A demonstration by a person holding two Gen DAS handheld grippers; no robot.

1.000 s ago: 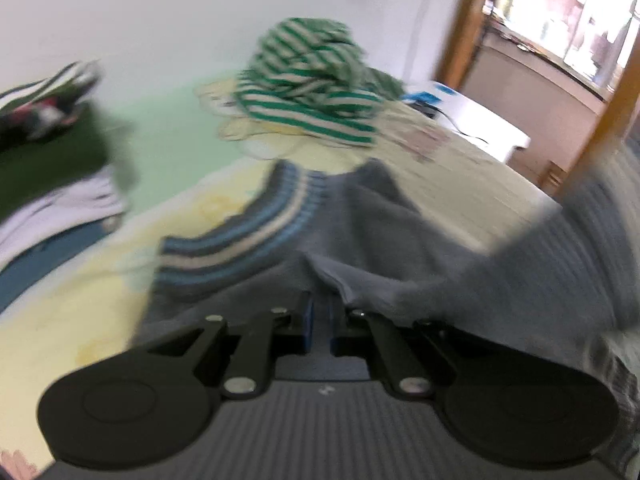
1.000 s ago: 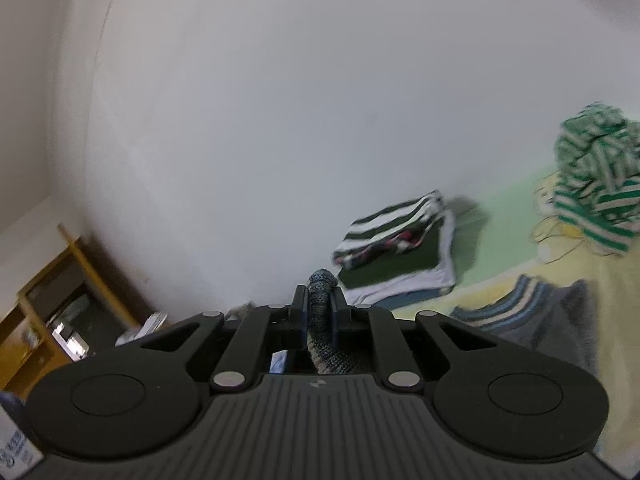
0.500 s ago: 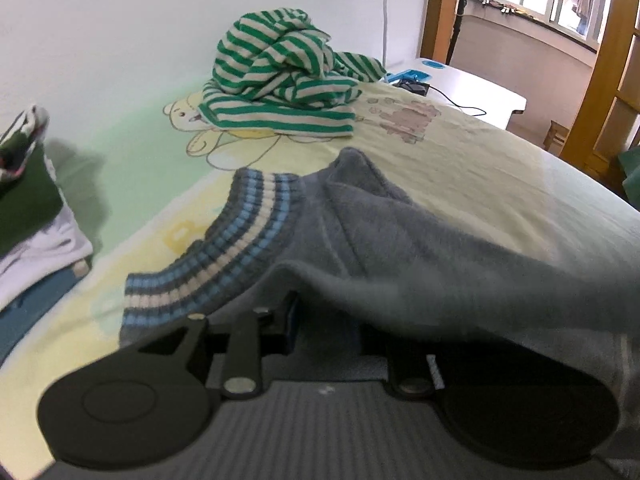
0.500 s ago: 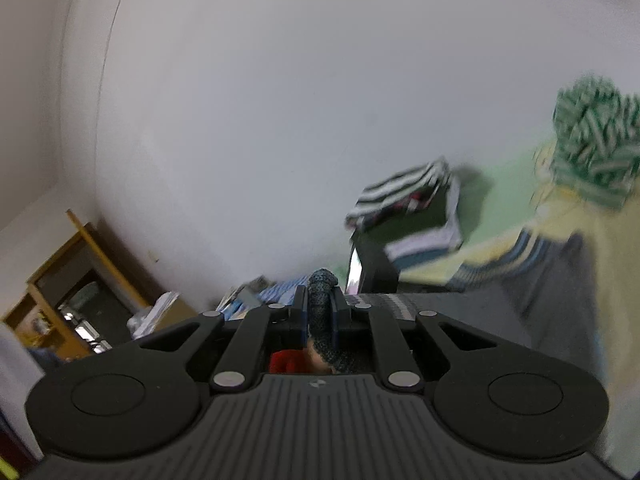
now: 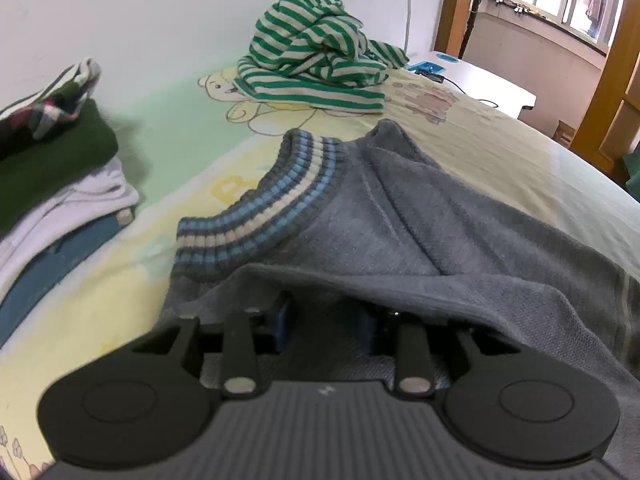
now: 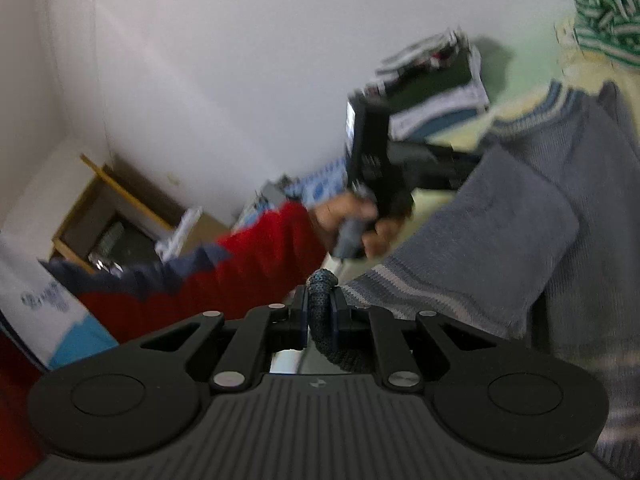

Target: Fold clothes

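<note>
Your left tongs [image 5: 326, 326] were opening, releasing the grey knit sweater [image 5: 400, 216]; right tongs [image 6: 320, 312] gripped its hem. Crumpled green-striped top [image 5: 316, 48] remained unfolded.

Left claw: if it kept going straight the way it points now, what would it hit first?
Most likely the grey sweater. The left claw, its jaws opening, already sits under a draped fold of it, with more knit straight ahead toward the striped collar. Depth is hard to judge; the bed sheet lies beyond.

Black ribbed right gripper [image 6: 320, 312] with 2 silver screws; red, navy-trimmed sleeve [image 6: 224, 276].
</note>
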